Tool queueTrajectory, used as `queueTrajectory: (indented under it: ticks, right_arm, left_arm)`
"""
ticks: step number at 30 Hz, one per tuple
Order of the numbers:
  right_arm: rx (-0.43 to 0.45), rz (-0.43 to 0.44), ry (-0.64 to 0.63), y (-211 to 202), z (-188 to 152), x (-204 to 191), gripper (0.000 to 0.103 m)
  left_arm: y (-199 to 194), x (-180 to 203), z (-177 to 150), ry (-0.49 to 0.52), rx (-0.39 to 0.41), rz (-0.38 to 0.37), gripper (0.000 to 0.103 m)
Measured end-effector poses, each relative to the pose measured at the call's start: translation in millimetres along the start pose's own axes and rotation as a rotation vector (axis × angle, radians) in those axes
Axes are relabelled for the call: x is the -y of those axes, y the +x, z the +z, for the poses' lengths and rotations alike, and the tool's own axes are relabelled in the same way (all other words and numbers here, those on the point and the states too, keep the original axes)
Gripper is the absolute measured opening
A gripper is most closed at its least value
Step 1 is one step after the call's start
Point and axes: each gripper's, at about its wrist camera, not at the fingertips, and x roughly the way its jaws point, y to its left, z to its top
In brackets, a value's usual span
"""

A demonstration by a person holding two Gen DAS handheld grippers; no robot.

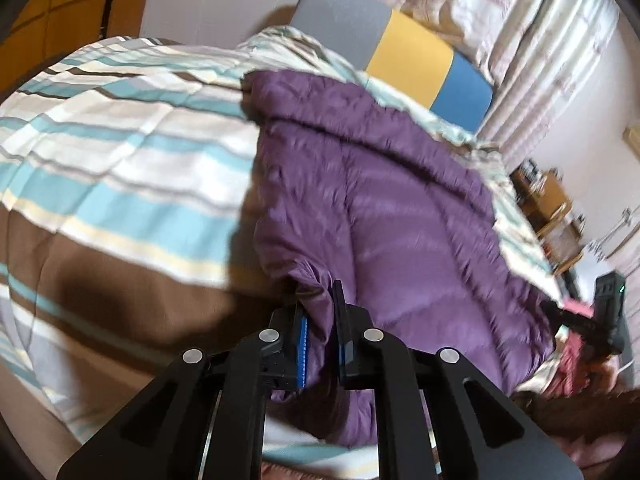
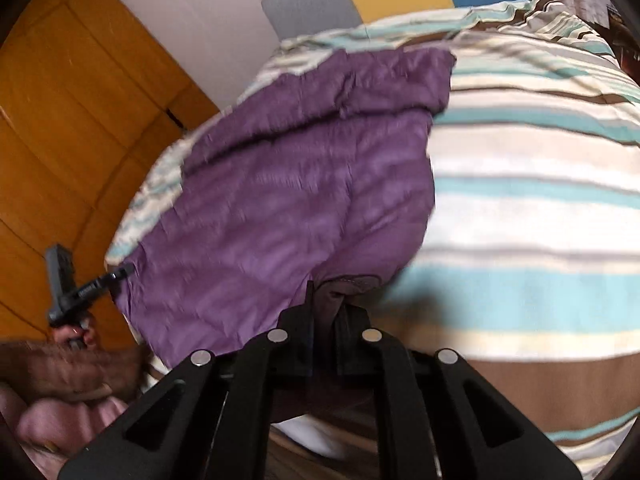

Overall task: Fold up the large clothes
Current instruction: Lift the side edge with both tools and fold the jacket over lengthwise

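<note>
Purple puffy jacket [image 1: 380, 184] lay flat on striped bed [image 1: 120, 168]. Left hand-held gripper [image 1: 320, 344] pinched near corner tight. Right hand-held gripper [image 2: 326, 328] pinched other near corner (both same closeness). Jacket stretched away, toward headboard [image 1: 400, 44].

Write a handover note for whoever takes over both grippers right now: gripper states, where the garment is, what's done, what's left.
Left gripper: shut on the near hem corner of the purple jacket.
Right gripper: shut on the other near corner.
The jacket lies spread on the striped duvet, collar end toward the headboard.
Done: both near corners gripped.
Left: carry them toward the far end, lay down, finish folding.
</note>
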Motion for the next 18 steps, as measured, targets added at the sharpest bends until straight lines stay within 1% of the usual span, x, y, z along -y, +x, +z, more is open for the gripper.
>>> queueTrajectory:
  ticks: [2, 3, 4, 6, 9, 14, 18]
  right_arm:
    - [0.032, 0.030, 0.031, -2.7, 10.8, 1.7, 0.006]
    - [0.046, 0.038, 0.044, -2.7, 15.9, 1.8, 0.006]
    - [0.063, 0.043, 0.059, -2.4, 22.1, 2.2, 0.006]
    - [0.100, 0.038, 0.070, -0.1, 35.9, 1.5, 0.006]
    - [0.124, 0.035, 0.094, 7.7, 51.3, 3.5, 0.006]
    - [0.162, 0.037, 0.198, 27.1, 79.4, 20.2, 0.006]
    - [0.174, 0.034, 0.291, 46.5, 95.5, 41.8, 0.006]
  left_arm:
    - [0.9, -1.3, 12.3, -0.021, 0.020, -0.012, 0.009]
    - [3.0, -1.4, 20.3, -0.031, 0.030, -0.020, 0.007]
    - [4.2, -2.4, 25.7, -0.035, 0.037, -0.027, 0.007]
    - [9.9, -3.8, 39.7, -0.053, 0.051, -0.042, 0.007]
    - [23.2, -10.0, 59.9, -0.118, 0.061, -0.077, 0.007]
    - [50.8, -19.3, 92.1, -0.177, 0.067, -0.063, 0.007]
    - [72.8, -23.5, 113.8, -0.190, 0.064, -0.043, 0.007]
